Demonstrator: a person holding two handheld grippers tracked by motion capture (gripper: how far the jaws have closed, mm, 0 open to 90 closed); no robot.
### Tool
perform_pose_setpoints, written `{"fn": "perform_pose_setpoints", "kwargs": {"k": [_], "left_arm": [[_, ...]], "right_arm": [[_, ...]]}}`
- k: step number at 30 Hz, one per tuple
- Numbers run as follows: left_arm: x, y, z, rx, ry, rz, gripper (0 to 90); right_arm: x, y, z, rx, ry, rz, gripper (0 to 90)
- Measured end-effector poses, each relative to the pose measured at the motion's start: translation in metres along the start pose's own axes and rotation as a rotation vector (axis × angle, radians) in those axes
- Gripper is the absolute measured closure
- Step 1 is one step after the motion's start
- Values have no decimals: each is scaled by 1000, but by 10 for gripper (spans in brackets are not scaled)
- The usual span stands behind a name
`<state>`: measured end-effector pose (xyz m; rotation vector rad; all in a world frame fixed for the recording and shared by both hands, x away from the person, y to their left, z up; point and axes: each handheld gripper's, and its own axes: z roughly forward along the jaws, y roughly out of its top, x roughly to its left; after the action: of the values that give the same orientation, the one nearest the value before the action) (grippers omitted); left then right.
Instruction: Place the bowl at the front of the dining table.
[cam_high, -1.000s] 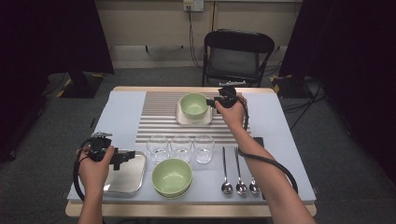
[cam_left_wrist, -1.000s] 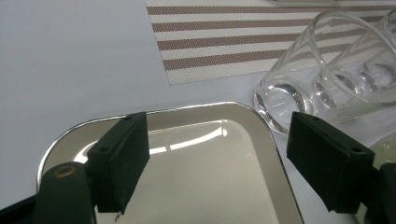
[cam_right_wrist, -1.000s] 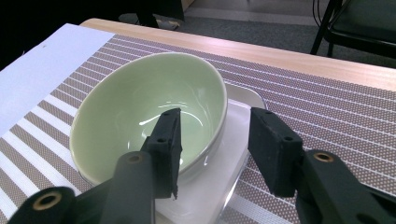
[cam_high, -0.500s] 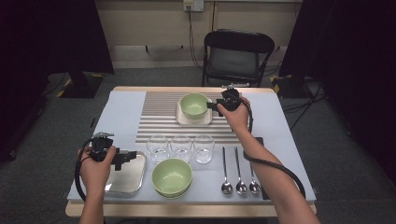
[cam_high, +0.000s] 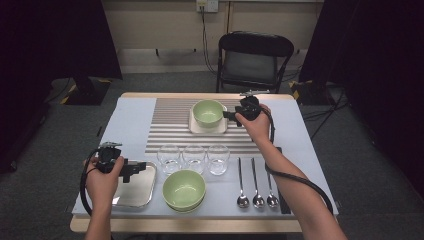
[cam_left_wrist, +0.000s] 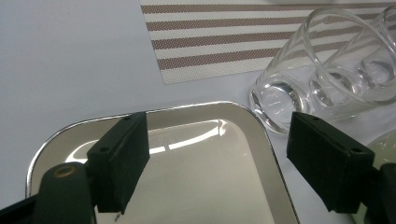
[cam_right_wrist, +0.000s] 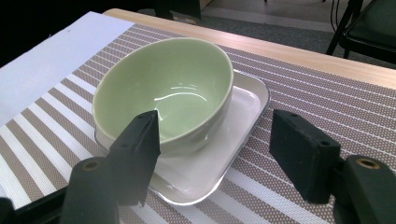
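Jaws of the right gripper (cam_high: 231, 115) just been opening, now spread wide beside the far green bowl (cam_high: 208, 112), nothing pressed between them; hand otherwise much where it was a second ago. No readable writing or brand anywhere.

Left to right: left gripper (cam_high: 141, 167) poised over the steel tray (cam_high: 131, 197), jaws wide and empty. Then three glasses (cam_high: 194, 157) in a row, near green bowl (cam_high: 184, 189) in front, three spoons (cam_high: 256, 182) further right.

Left gripper view catches the tray's mirrored rim (cam_left_wrist: 261, 140) and the nearest glass base just beside it. Right gripper view reveals the far bowl sitting on a white square plate (cam_right_wrist: 243, 112) atop the striped mat (cam_right_wrist: 336, 98), one jaw just in front of the bowl's wall.
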<state>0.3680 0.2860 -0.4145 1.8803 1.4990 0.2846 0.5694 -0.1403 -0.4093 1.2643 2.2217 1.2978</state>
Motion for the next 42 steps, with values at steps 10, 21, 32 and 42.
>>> {"fn": "perform_pose_setpoints", "kwargs": {"k": [10, 21, 32, 42], "left_arm": [[0, 0, -1, -2, 0, 0, 212], [1, 0, -1, -14, -2, -12, 210], [1, 1, -3, -17, -3, -9, 206], [3, 1, -6, -24, -6, -3, 205]], "right_arm": [[-1, -3, -7, 9, 21, -38, 293], [-3, -8, -15, 4, 24, -44, 279], [-2, -13, -24, 5, 32, -59, 277], [0, -18, -31, 5, 33, -63, 277]]}}
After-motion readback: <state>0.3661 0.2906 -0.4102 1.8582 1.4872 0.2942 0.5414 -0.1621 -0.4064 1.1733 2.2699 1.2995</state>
